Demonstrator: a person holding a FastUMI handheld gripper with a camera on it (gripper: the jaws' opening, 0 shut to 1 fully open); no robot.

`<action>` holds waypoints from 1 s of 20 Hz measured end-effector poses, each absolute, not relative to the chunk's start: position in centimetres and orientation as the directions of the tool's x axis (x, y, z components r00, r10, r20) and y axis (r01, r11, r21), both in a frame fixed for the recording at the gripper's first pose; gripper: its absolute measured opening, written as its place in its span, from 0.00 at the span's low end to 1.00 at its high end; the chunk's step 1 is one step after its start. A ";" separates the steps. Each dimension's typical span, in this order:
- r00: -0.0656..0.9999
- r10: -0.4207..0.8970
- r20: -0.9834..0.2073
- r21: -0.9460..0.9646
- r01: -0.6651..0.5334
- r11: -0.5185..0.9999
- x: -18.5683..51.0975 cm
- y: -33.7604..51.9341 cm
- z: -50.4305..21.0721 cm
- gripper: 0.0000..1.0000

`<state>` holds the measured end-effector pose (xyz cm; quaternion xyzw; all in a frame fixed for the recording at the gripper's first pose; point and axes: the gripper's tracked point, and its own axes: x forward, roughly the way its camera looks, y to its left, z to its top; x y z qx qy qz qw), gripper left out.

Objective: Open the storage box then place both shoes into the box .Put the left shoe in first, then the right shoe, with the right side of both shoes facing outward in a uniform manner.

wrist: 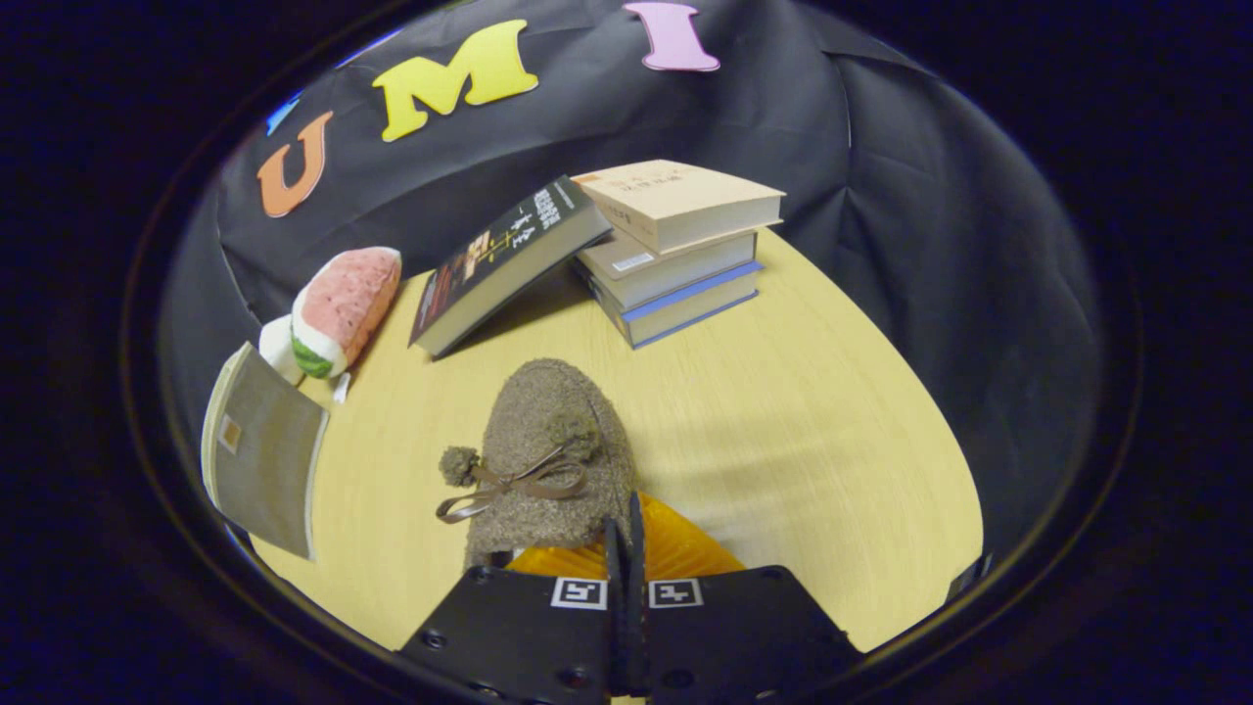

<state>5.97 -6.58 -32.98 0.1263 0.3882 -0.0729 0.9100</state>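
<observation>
fuzzy brown shoe [553, 450] (bow-tied) on table

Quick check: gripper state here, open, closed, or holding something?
Gripper: closed, fingers pinched together on the rear rim of the brown fuzzy shoe, holding it.

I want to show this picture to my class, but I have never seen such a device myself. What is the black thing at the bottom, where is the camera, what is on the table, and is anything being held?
A person carries a hand-held gripper with two fingers; the camera rides on it and looks forward along them. The fingers are pressed together on the back rim of a fuzzy brown shoe with an orange lining, so the shoe is held. Beyond it, on the wooden table, stand a stack of books with a dark book leaning against it, a watermelon-slice plush toy, and a grey book nearer.
</observation>
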 end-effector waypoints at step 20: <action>0.803 -0.003 -0.596 0.194 0.148 0.970 8.8 29.4 -13.8 0.01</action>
